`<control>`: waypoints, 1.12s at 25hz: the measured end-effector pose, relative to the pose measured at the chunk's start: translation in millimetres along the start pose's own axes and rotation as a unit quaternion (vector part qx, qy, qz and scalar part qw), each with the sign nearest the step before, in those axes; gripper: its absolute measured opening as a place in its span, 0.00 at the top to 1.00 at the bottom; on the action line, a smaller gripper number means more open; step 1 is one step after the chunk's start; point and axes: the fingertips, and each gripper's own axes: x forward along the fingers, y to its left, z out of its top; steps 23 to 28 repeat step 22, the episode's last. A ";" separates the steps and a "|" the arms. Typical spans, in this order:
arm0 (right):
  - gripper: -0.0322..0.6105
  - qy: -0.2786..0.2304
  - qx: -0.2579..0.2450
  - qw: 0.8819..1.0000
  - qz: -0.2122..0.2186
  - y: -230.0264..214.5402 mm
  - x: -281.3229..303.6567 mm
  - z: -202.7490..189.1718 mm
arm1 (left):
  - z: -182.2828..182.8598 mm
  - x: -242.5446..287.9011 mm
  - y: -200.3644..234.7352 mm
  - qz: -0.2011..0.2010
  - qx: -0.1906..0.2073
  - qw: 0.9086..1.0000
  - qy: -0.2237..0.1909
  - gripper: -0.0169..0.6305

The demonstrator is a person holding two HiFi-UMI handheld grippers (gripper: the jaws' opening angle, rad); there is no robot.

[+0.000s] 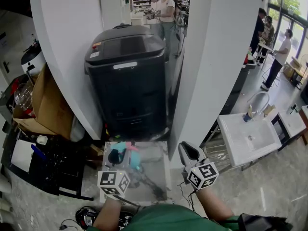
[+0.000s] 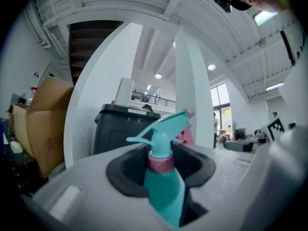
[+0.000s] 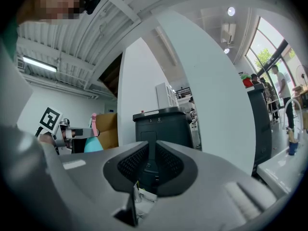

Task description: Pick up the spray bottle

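Observation:
My left gripper (image 2: 161, 163) is shut on a teal spray bottle (image 2: 164, 189) with a pink collar, its trigger head sticking up above the jaws. In the head view the same bottle (image 1: 133, 157) sits in the left gripper (image 1: 120, 154) over a small marble-topped table (image 1: 156, 153). To its right, my right gripper (image 1: 189, 152) is held level with its jaws together and nothing between them. In the right gripper view the dark pads of that gripper (image 3: 151, 160) nearly touch, and the teal bottle (image 3: 93, 145) shows at the left.
A tall black bin (image 1: 127, 81) stands straight ahead between two white pillars (image 1: 216, 57). Cardboard boxes (image 1: 48, 102) and clutter fill the left. A white sink unit (image 1: 248, 136) is at the right. Several people stand far back. Cables (image 1: 84, 215) lie on the floor.

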 end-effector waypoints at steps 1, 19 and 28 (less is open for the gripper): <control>0.89 0.000 0.000 1.000 0.001 0.2 0.0 0.0 | -0.2 -0.1 0.0 0.000 0.000 1.000 0.000 0.75; 0.89 0.004 -0.003 1.000 0.006 4.7 0.9 0.5 | 1.6 -4.3 2.7 0.004 0.002 1.000 0.001 0.75; 0.89 0.005 -0.003 1.000 0.007 6.3 1.5 1.1 | 2.3 -5.0 4.0 0.004 0.002 1.000 0.001 0.75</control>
